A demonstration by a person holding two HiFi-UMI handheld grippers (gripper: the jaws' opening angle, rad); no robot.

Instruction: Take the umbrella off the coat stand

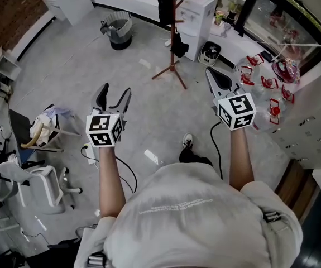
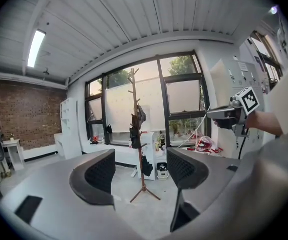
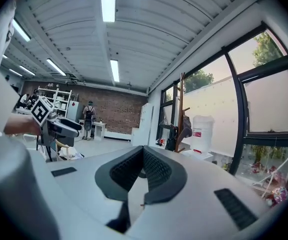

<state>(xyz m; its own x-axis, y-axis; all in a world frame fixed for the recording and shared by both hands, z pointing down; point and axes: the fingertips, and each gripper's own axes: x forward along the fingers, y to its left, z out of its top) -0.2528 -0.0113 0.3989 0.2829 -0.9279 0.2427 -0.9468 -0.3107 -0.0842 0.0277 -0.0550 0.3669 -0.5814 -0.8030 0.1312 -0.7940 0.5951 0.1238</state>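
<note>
Since the umbrella (image 1: 179, 44), which I'm guessing is the dark bundle hanging low on the coat stand (image 1: 173, 60), is well apart from both claws, nothing's gripped yet. The left claw (image 1: 117, 89) is wide open and empty, and the right claw (image 1: 210, 71) is closed on nothing. Risks imo: a sideways yank tips that three-legged stand, or a claw snags the other dark items (image 2: 135, 129) hanging higher up.

Two tongs (left tongs (image 1: 116, 89), right tongs (image 1: 212, 75)), one coat stand (image 1: 173, 43), one waste bin (image 1: 118, 30).
</note>
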